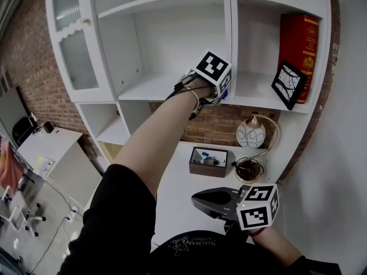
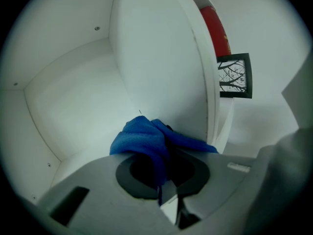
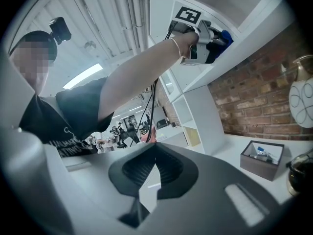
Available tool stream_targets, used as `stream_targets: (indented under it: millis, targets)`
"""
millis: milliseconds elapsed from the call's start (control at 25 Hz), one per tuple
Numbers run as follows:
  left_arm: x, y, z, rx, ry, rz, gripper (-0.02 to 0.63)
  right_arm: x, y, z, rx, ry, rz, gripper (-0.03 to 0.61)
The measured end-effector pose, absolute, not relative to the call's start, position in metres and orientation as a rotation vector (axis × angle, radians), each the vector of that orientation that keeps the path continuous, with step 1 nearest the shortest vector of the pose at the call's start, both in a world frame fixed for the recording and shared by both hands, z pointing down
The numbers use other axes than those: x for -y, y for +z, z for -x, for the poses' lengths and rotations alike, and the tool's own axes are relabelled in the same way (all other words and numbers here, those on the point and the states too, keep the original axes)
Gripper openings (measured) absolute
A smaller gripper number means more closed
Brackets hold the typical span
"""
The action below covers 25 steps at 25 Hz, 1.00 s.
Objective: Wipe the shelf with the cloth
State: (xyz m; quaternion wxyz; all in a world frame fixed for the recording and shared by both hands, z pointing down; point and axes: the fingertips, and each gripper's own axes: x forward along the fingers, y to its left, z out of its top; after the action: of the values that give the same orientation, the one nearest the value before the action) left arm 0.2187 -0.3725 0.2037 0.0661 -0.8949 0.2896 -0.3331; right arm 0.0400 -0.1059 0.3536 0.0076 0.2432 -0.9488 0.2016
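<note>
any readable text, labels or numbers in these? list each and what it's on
Nothing reads clearly.
Red book: gold emblem and lettering on the cover, too small to read.
Black shirt: white print, blurred and partly cut off, not legible.
Marker cubes: black-and-white square markers only, no words or numbers.
Framed picture: branch drawing, no text.

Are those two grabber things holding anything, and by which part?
The left gripper pinches the blue cloth by a bunched fold; the right gripper holds nothing.

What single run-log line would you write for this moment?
left gripper: shut on blue cloth | blue cloth: at shelf, beside divider | right gripper: shut, empty, low over desk
</note>
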Motion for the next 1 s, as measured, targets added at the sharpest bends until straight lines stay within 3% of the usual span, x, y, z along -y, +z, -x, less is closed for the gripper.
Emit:
stream_targets:
  millis: [440,840,1000]
  targets:
    - [0.378,0.18,-0.19,-0.807,-0.745,2.818,0.029,0.101,0.358,-0.018,2.884,0.6,-0.699,0.009]
    - [0.47,0.175,0.028,-1.481,-0.686,2.675,0.029,0.105,0.363,0.012,2.874,0.601,-0.594,0.009]
    - [0.479,0.188,0.072,-1.609,-0.759,2.528,0.029,0.108,0.365,0.022,2.884,0.614,-0.562,0.009]
